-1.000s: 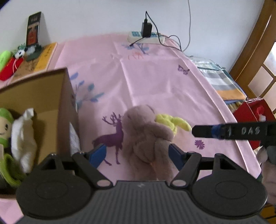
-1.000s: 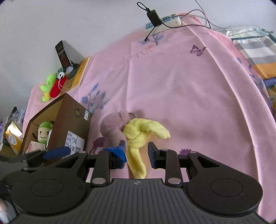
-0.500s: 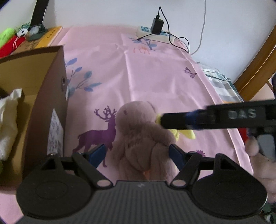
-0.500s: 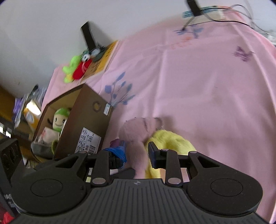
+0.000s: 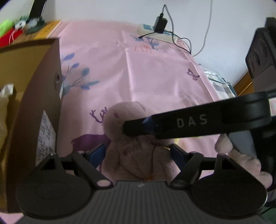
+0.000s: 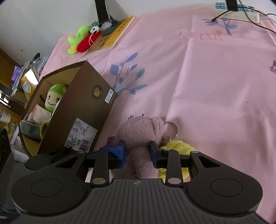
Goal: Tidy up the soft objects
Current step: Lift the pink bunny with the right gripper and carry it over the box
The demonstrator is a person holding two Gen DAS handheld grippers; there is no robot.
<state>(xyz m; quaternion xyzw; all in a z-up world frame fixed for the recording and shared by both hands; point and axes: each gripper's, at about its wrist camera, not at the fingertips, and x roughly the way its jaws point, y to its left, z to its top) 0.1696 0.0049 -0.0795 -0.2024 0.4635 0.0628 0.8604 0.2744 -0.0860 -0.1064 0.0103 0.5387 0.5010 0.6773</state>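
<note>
A pink plush bear (image 5: 136,137) lies on the pink cloth beside a cardboard box (image 5: 34,96). My left gripper (image 5: 138,152) is open with its fingers on either side of the bear's body. My right gripper (image 6: 138,151) reaches in from the right and its pads press the bear (image 6: 138,134) at the neck; it shows as a black arm in the left wrist view (image 5: 189,124). A yellow soft cloth (image 6: 177,148) lies under the bear. The box (image 6: 82,110) holds a green smiling plush (image 6: 53,98) and a white cloth (image 5: 6,96).
Green and red plush toys (image 6: 82,39) lie on a yellow book (image 6: 113,34) by the wall, with a phone stand (image 6: 103,15). A power strip with charger (image 5: 158,29) sits at the far edge. Folded fabrics (image 5: 219,82) lie at the right.
My right gripper has swung left from the yellow cloth onto the bear and closed around its neck. My left gripper has moved closer around the bear's body.
</note>
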